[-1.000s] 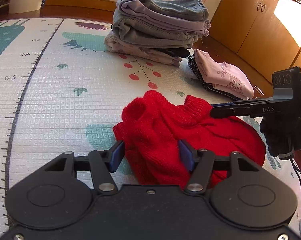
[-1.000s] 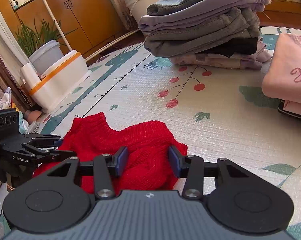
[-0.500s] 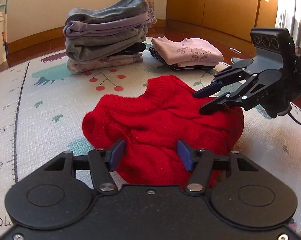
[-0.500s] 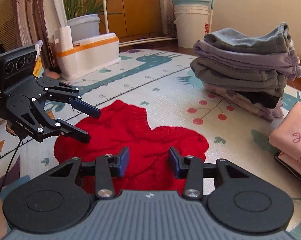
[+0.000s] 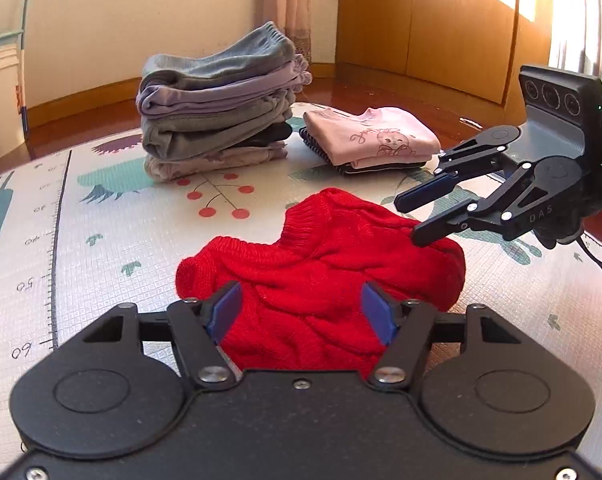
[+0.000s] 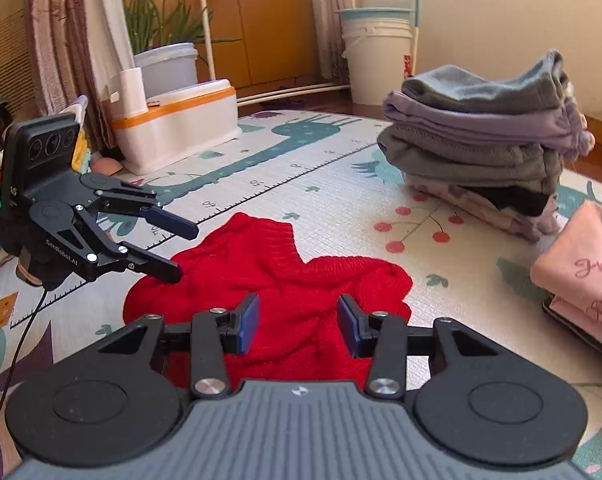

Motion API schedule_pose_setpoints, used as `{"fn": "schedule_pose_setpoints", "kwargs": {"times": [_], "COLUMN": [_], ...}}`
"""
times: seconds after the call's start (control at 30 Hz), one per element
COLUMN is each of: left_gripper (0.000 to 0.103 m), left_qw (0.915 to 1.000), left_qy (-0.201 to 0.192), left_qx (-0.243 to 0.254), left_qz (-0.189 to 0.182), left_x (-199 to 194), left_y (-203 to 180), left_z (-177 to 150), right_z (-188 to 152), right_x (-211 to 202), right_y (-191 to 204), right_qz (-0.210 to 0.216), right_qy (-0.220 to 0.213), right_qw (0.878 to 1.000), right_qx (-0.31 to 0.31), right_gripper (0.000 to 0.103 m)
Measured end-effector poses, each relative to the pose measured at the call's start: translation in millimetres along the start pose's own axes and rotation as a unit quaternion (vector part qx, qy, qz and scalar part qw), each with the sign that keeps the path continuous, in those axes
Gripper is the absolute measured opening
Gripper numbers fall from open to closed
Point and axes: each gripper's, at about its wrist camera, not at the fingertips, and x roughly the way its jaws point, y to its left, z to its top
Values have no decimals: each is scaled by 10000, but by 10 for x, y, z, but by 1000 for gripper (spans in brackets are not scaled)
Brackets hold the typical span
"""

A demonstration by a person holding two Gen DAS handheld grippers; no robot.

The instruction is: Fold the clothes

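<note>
Both grippers have lifted, jaws apart, above sweater point(image 5: 321, 268).

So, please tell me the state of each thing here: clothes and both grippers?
red sweater: crumpled, not folded, on the mat
grey stack: folded, piled
pink top: folded, on a striped garment
left gripper: open, empty
right gripper: open, empty

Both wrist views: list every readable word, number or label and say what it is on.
"DAS": on the right gripper, side of its body.
"GenRobot.AI": on the left gripper, side of its body.
"50", "60": ruler scale printed on the play mat; the numbers farther up the scale are too blurred to read.
Pink script on the pink folded top: too blurred to read.
Red label on the white bucket: too small to read.
</note>
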Motion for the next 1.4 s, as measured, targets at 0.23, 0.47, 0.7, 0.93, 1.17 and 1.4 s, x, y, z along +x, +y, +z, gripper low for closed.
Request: {"fn": "schedule_pose_setpoints", "kwargs": {"times": [0.23,0.47,0.7,0.93,1.17,1.4], "left_gripper": [54,55,55,56,57,58], "left_qw": [9989,9983,9985,9987,9990,9853], "left_qy": [350,511,127,486,381,22], "left_qx": [234,273,522,-77,-215,-1678], "left_qz": [187,18,82,-137,-77,324], "left_x": [289,258,345,693,742,193], "left_y": [-93,-50,232,514,488,599], "left_z": [-278,-167,248,80,18,117], "right_z": [-380,-309,124,68,-113,63], "right_x": [175,198,173,702,697,478], "right_y": [-30,-115,-96,-527,-602,-640], "right_qz": [167,271,-74,-165,-83,-164], "right_qy": [159,50,-186,354,264,159], "right_qw": [9994,9989,9998,9977,9942,9880], "right_qx": [274,380,27,557,1040,1528], "right_gripper": [42,42,46,55,57,59]}}
